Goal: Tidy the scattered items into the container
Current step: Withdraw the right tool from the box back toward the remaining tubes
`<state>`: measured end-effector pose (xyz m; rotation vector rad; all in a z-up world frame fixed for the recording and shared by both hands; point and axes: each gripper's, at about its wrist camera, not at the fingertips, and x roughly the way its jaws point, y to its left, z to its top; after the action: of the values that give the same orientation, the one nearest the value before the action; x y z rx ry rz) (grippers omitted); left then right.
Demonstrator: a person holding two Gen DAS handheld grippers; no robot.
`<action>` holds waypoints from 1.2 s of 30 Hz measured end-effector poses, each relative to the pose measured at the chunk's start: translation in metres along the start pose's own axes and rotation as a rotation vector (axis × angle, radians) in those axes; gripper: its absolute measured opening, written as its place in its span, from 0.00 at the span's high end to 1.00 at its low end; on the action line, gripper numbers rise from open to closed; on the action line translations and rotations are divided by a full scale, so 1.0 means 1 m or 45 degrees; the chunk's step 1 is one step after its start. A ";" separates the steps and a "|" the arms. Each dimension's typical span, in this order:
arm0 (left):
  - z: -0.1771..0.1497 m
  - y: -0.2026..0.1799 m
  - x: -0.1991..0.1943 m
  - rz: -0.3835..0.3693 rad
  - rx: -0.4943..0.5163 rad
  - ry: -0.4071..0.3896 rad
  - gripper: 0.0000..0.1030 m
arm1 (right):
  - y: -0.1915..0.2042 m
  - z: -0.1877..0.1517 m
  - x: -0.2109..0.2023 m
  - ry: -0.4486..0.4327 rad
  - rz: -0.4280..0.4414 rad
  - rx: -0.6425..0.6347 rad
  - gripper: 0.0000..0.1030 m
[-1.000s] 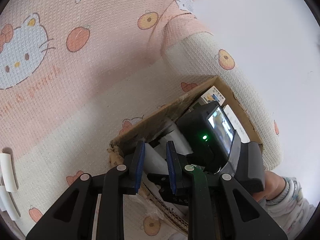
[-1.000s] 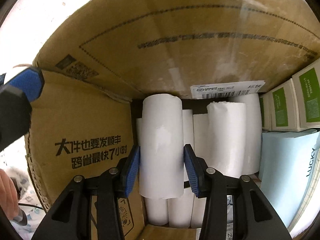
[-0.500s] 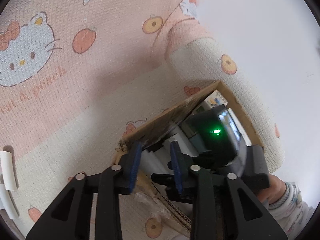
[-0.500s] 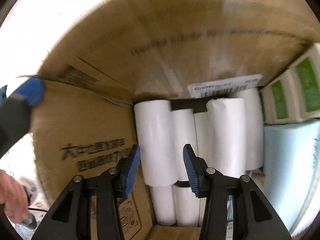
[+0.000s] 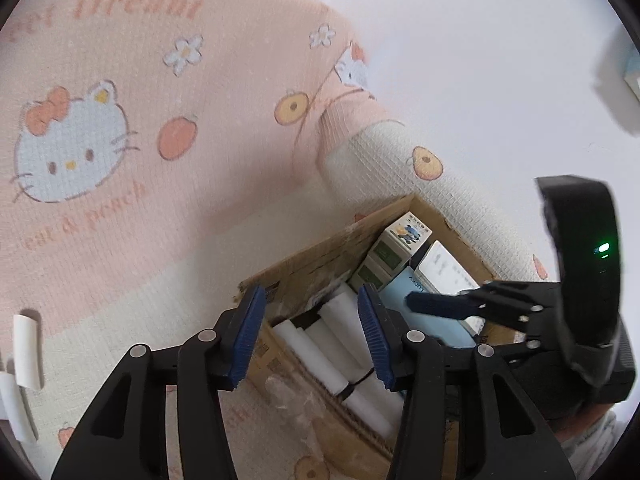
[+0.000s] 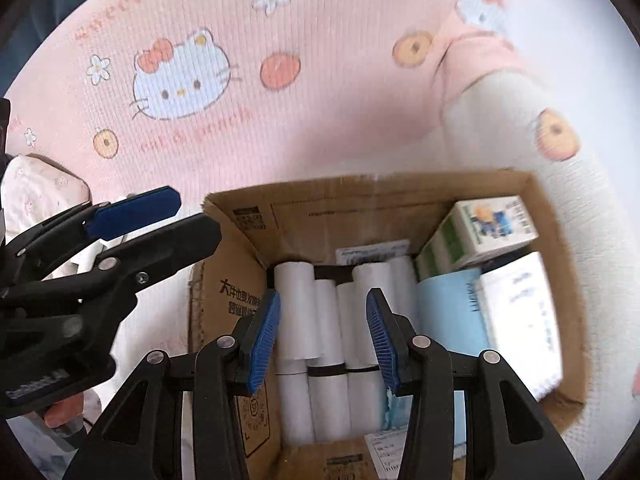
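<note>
While both of my grippers hang above the cardboard box (image 6: 248,264), I judge that the step in hand is to leave the box cleanly and go for the next loose item, so the good way is to lift straight up first and turn only when the fingers are clear of the flap. The right gripper (image 6: 322,342) has its jaws spread apart with nothing between them; through the gap I see the white paper rolls (image 6: 332,320) lying side by side on the bottom of the box, next to a light blue pack (image 6: 448,312) and small green and white cartons (image 6: 476,232). The left gripper (image 5: 310,336) also stands wide apart and carries nothing; it points down at the near corner of the box from the left side, tilted, with the rolls visible between its pads. In the left view two white roll pieces (image 5: 26,350) lie on the Hello Kitty blanket (image 5: 120,160), well apart from the box, at the left edge; I think these are what remains to collect, though they are small there. For them I would bring the left gripper low and level, close across the short side of one roll, and press softly, because such paper may crush. The right one sits higher, almost directly over the box.
</note>
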<state>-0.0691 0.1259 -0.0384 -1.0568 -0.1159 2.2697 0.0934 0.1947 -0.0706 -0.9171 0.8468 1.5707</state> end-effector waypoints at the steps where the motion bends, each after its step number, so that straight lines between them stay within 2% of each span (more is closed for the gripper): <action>1: -0.003 0.000 -0.005 0.016 0.018 -0.016 0.49 | 0.005 0.006 -0.009 -0.008 -0.008 -0.006 0.60; 4: -0.016 -0.003 -0.020 0.078 0.073 -0.063 0.48 | 0.019 -0.018 -0.025 -0.025 -0.015 -0.053 0.60; 6: -0.024 -0.001 -0.028 0.095 0.077 -0.087 0.46 | 0.037 -0.014 -0.029 -0.037 -0.030 -0.089 0.60; 11: -0.043 0.022 -0.045 0.121 -0.029 -0.142 0.46 | 0.085 -0.027 -0.036 -0.136 -0.126 -0.230 0.60; 13: -0.051 0.035 -0.052 0.130 -0.055 -0.162 0.46 | 0.097 -0.027 -0.040 -0.163 -0.118 -0.280 0.60; 16: -0.064 0.059 -0.067 0.195 -0.115 -0.216 0.47 | 0.112 -0.027 -0.038 -0.169 -0.096 -0.308 0.60; 17: -0.069 0.069 -0.070 0.211 -0.145 -0.220 0.59 | 0.119 -0.028 -0.037 -0.176 -0.078 -0.327 0.60; 18: -0.072 0.078 -0.072 0.227 -0.176 -0.209 0.82 | 0.126 -0.029 -0.036 -0.182 -0.060 -0.349 0.60; 19: -0.078 0.091 -0.074 0.250 -0.227 -0.189 0.90 | 0.131 -0.030 -0.034 -0.185 -0.049 -0.368 0.60; 22: -0.095 0.125 -0.083 0.271 -0.372 -0.193 0.94 | 0.152 -0.034 -0.030 -0.225 0.006 -0.418 0.60; 27: -0.130 0.173 -0.109 0.324 -0.588 -0.225 0.94 | 0.184 -0.039 -0.019 -0.288 0.153 -0.476 0.60; 31: -0.158 0.200 -0.126 0.414 -0.682 -0.210 0.94 | 0.212 -0.047 -0.008 -0.380 0.253 -0.532 0.60; 33: -0.173 0.212 -0.135 0.460 -0.715 -0.211 0.94 | 0.226 -0.053 -0.004 -0.453 0.349 -0.557 0.59; 36: -0.193 0.226 -0.147 0.489 -0.767 -0.206 0.93 | 0.245 -0.060 0.007 -0.505 0.430 -0.580 0.60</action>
<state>0.0267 -0.1734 -0.1449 -1.2693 -0.7620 2.7514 -0.1411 0.1037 -0.0902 -0.7550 0.3743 2.2073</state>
